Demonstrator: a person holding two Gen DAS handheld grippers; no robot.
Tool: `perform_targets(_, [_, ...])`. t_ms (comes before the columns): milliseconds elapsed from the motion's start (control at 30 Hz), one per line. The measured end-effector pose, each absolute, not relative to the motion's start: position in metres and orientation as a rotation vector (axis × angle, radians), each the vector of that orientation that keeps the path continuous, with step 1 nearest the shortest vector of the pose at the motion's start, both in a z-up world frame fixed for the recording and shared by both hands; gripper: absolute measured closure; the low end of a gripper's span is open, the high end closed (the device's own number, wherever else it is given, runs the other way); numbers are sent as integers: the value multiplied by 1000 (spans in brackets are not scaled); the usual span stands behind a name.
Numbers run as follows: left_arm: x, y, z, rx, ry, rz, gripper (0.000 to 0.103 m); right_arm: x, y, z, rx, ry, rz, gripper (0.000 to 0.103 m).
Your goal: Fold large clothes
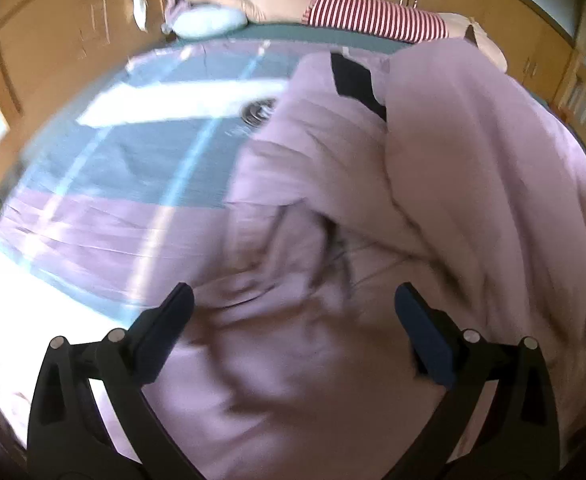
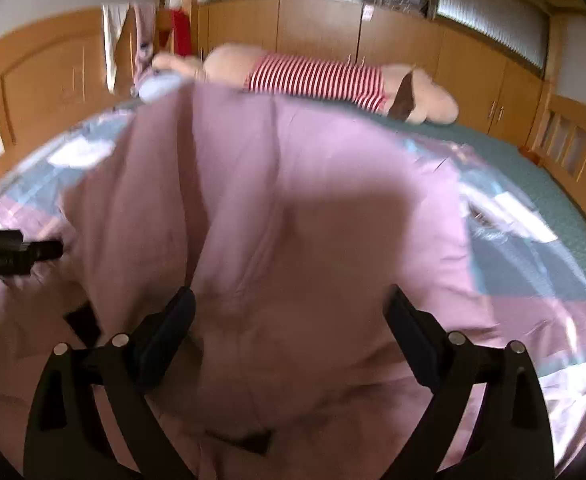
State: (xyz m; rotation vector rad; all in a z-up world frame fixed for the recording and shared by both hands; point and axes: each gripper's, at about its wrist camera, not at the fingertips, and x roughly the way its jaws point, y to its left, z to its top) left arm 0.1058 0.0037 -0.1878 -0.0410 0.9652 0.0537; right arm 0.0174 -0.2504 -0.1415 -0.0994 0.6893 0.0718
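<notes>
We are between grasps in the fold. One large pink garment lies bunched on the bed, one panel thrown over itself and a black patch showing near its far edge. Our left gripper hangs over the crumpled near part with its jaws spread wide and nothing between them; our right gripper hangs over the folded panel, just as wide open and just as empty. Both views are blurred, so we cannot tell whether either fingertip touches the cloth.

We judge the fold barely half done: the fabric is still rumpled, not squared. The next move calls for each gripper to find a clear edge or corner, pinch only one layer, and draw the cloth flat before folding again.

Counted: one garment, two grippers, one bed, one long plush toy in a red-striped top along the far side, and one pale blue cushion.
</notes>
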Motion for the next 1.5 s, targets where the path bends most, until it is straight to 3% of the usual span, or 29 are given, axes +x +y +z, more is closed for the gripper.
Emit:
perform_targets(133, [67, 51, -168, -81, 1025, 31, 2, -22, -298, -120, 3, 773, -4, 8])
perform_targets(200, [45, 73, -166, -113, 1047, 11, 2, -49, -327, -128, 97, 910, 0, 8])
perform_targets(433, [-31, 133, -221, -299, 1330, -45, 2, -120, -373, -181, 177, 1327, -74, 7])
perform_targets(567, [-48, 143, -234, -371, 1353, -65, 2, -137, -365, -208, 355, 1466, 56, 7])
perform_targets(633, [-51, 141, -233, -386, 1347, -86, 13, -140, -349, -205, 331, 1447, 121, 36])
perform_targets(667, [-51, 140, -233, -409, 1349, -116, 31, -141, -346, -199, 336, 1419, 136, 63])
perform_targets(700, [-52, 140, -232, -423, 1346, -136, 50, -141, -346, -194, 354, 1399, 154, 83])
perform_targets(800, [-54, 141, -214, -497, 1292, -261, 76, -140, -346, -165, 432, 1301, 249, 94])
perform_targets(900, [-51, 153, -197, -615, 1217, -385, 82, -129, -351, -127, 572, 1113, 390, 95])
perform_targets(1100, [-6, 171, -140, -913, 938, -636, 82, -51, -369, -60, 749, 773, 473, 97])
perform_targets(1233, [79, 184, -120, -1082, 792, -610, 78, 39, -414, -70, 972, 618, 338, 98])
perform_targets(1267, [99, 191, -128, -1165, 776, -588, 65, 56, -424, -83, 1025, 609, 304, 97])
perform_targets(1333, [112, 208, -145, -1322, 677, -559, 49, 97, -439, -127, 1141, 618, 201, 94])
perform_targets(1400, [100, 217, -146, -1215, 580, -373, 20, 115, -454, -173, 1196, 678, 87, 83])
perform_targets(1500, [93, 195, -139, -1123, 570, -363, 20, 126, -471, -223, 1302, 694, 73, 66])
